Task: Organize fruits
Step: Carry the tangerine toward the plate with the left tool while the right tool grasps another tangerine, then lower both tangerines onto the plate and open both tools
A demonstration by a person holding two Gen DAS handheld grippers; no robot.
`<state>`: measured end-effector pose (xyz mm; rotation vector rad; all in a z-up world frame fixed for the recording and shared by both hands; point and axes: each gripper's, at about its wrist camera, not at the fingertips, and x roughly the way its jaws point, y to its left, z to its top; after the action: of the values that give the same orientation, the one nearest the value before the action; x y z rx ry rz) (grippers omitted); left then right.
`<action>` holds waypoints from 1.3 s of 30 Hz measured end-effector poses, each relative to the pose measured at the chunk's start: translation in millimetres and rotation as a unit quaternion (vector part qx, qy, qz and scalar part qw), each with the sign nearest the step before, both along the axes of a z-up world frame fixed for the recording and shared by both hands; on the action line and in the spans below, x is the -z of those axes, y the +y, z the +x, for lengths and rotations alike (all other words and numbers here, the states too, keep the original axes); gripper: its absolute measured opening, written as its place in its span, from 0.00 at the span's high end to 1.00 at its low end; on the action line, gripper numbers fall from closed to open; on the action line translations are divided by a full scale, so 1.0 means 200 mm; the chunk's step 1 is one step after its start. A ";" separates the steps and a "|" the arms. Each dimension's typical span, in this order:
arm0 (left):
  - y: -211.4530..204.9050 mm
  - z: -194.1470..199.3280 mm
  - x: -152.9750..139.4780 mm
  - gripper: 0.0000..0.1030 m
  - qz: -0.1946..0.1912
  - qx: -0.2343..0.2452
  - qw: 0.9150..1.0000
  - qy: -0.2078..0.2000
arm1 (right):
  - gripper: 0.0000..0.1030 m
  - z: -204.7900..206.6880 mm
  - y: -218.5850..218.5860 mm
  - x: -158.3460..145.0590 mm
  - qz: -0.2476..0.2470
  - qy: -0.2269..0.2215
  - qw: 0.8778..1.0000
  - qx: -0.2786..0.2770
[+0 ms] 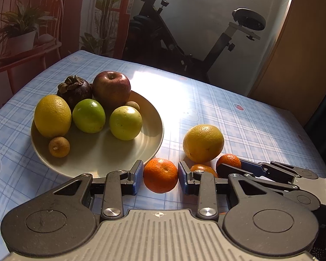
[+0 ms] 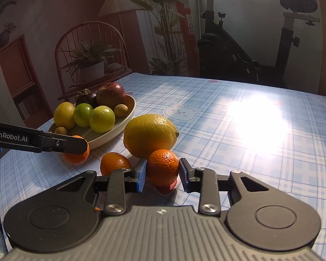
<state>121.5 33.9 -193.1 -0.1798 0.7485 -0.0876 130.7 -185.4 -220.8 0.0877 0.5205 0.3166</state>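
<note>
Two low close views sharing plate [image 1: 154, 117]

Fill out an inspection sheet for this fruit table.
Surface: blue checked tablecloth, with sun glare.
Job's things: plate holds apple, mangosteen, yellow citrus, two green fruits and two small brown ones. Loose on the cloth: large lemon, middle tangerine, near tangerine, far tangerine.
Clutter: nothing seen.
Grippers: left gripper jaws closed on the near tangerine; right gripper jaws closed on the far tangerine.
Cables: nothing seen.
Surroundings: exercise bike, potted plant on a chair.
</note>
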 end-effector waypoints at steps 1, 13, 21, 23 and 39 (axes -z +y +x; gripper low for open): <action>0.00 0.00 0.00 0.64 0.000 0.000 1.000 0.001 | 0.67 0.00 0.00 0.00 0.002 0.000 1.000 0.002; -0.02 0.00 0.00 0.64 0.003 0.002 1.000 0.000 | 0.67 -0.04 -0.03 -0.01 0.016 -0.009 1.000 0.011; 0.00 0.00 -0.01 0.64 -0.001 -0.002 1.000 -0.001 | 0.67 -0.05 -0.05 0.00 0.020 -0.013 0.999 0.022; 0.02 0.00 -0.02 0.64 -0.005 -0.007 1.000 -0.005 | 0.67 -0.06 -0.05 -0.01 0.023 -0.021 0.999 0.027; 0.40 0.06 -0.06 0.64 -0.026 -0.070 0.997 0.016 | 0.67 -0.07 0.11 -0.21 -0.036 -0.062 0.997 -0.020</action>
<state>133.8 113.8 -180.9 -0.2830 0.7644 0.0284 116.5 -163.8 -178.4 -0.0120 0.4105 0.3392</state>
